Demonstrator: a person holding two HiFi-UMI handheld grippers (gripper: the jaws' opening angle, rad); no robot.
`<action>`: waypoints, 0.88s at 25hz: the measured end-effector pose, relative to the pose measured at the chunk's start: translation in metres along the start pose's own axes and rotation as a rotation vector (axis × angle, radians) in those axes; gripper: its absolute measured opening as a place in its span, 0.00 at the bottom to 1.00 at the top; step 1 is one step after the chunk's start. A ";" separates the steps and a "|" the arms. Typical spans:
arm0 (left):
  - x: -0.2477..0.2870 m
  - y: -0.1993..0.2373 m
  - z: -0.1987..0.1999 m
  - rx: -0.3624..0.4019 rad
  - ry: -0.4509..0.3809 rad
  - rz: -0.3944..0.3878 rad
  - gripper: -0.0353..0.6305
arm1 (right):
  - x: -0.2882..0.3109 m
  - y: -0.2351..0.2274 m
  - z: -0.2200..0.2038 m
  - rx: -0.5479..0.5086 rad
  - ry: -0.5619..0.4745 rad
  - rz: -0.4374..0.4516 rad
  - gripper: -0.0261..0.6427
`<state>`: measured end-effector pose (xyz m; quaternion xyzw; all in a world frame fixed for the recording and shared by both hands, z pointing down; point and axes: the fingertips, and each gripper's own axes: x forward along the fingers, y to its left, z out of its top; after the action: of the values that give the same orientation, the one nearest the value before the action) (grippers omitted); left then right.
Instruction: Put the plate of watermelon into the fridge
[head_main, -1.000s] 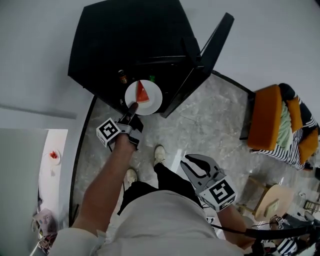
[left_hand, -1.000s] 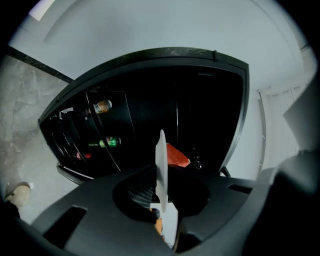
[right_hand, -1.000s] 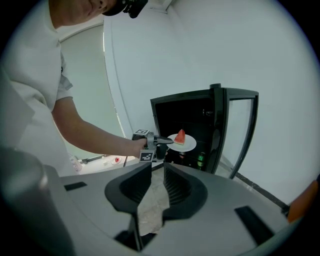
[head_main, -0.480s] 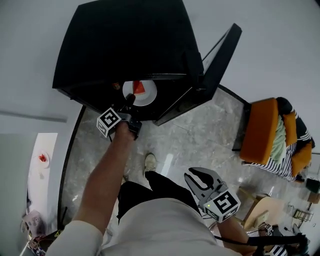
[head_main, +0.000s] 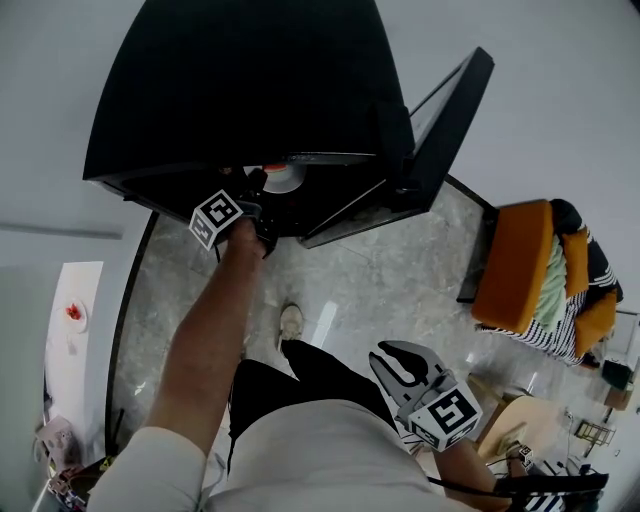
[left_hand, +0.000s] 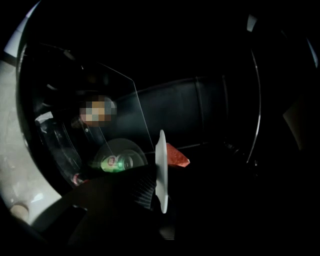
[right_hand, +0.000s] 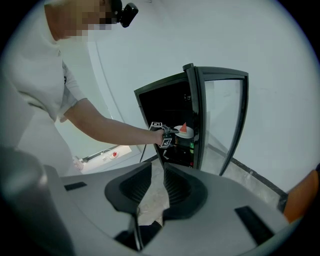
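Plate (head_main: 283, 178) of watermelon, in front of the open fridge (head_main: 250, 80) a second ago in the head view, is now mostly under its top edge, so only setting down seems left. Left gripper view: left gripper (left_hand: 159, 202) jaws clamp the plate's rim inside, beside a green can (left_hand: 116, 162) whose label blurs. Right gripper view: right gripper (right_hand: 157, 186) jaws stand apart, empty; no writing reads

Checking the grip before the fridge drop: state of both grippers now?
Left gripper: closed on the plate of watermelon.
Right gripper: jaws slightly apart, empty.
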<state>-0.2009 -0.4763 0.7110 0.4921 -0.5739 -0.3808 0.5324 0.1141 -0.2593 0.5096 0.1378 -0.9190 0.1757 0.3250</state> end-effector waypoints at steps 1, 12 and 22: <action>0.002 0.002 0.000 0.006 0.005 0.011 0.12 | 0.000 -0.001 -0.001 0.004 0.001 -0.001 0.17; 0.010 0.011 0.002 0.137 0.057 0.134 0.12 | 0.004 -0.003 -0.004 0.033 0.006 0.001 0.17; 0.012 0.016 0.009 0.599 0.163 0.441 0.20 | 0.006 -0.003 -0.003 0.033 0.005 0.004 0.17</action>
<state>-0.2120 -0.4848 0.7278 0.5194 -0.7076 -0.0322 0.4780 0.1123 -0.2611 0.5163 0.1410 -0.9153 0.1917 0.3249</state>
